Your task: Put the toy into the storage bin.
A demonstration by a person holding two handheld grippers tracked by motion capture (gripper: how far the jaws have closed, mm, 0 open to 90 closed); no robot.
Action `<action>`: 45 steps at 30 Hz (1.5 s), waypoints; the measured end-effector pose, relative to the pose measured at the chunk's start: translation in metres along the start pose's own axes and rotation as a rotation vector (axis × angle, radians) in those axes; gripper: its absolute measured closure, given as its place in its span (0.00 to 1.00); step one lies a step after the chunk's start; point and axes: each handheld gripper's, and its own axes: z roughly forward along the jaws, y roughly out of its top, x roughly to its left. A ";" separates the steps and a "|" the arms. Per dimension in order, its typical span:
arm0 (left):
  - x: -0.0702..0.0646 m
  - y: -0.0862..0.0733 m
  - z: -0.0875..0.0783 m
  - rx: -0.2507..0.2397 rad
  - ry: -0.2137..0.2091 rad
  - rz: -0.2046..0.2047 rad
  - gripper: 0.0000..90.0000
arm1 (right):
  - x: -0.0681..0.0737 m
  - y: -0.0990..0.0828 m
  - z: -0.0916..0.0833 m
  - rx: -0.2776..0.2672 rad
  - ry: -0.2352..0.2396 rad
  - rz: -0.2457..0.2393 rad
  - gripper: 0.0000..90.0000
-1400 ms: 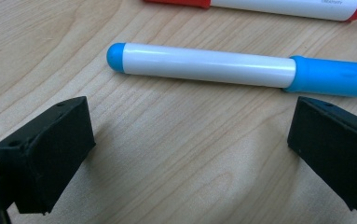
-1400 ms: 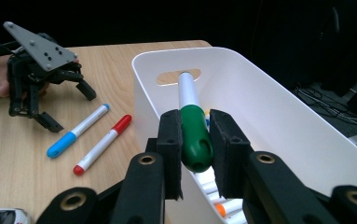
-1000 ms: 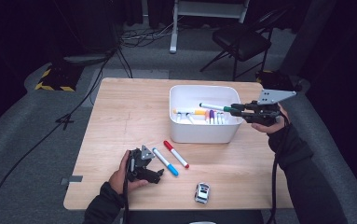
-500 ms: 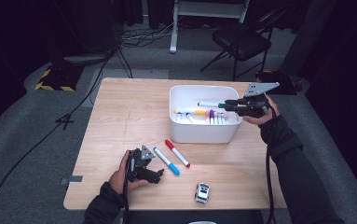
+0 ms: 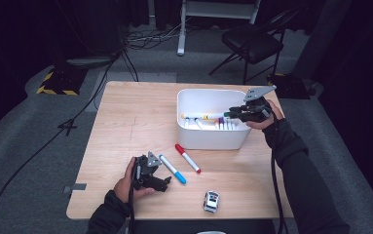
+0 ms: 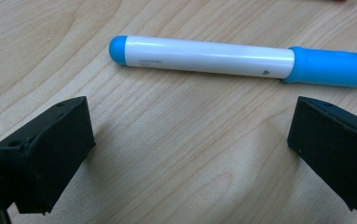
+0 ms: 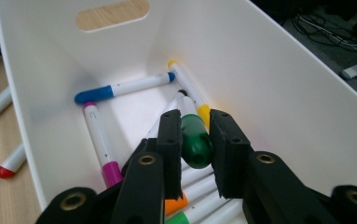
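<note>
My right gripper point(image 5: 232, 115) is shut on a green-capped marker point(image 7: 195, 142) and holds it low inside the white bin point(image 5: 213, 93), near the bin's right wall. Several markers lie on the bin's floor, among them a blue-capped one point(image 7: 120, 87), a pink one point(image 7: 99, 144) and a yellow one point(image 7: 188, 88). My left gripper point(image 5: 164, 180) rests on the table near the front left, open, with bare wood between its jaws point(image 6: 190, 135). Just beyond its jaws lies a blue marker point(image 6: 213, 56), untouched. A red marker point(image 5: 188, 158) lies to the right of the blue marker point(image 5: 173, 169).
A small toy car point(image 5: 212, 201) stands near the table's front edge, right of my left hand. Behind the table on the floor are a folding chair point(image 5: 254, 41) and loose cables point(image 5: 145, 36). The wooden table point(image 5: 135, 117) is bare on its left half.
My right gripper has moved left and down with the green marker, from beside the bin's right rim to inside the bin. The left gripper has stayed put.
</note>
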 end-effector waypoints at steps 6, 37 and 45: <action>0.000 0.000 0.000 0.000 0.000 0.000 0.01 | -0.001 -0.004 0.005 0.053 0.001 -0.013 0.83; 0.000 0.000 0.000 0.000 0.000 0.000 0.01 | -0.012 -0.011 -0.019 0.129 -0.047 0.035 0.73; 0.000 0.000 0.000 -0.001 0.003 0.001 0.01 | 0.004 -0.014 -0.040 -0.091 -0.012 0.070 0.63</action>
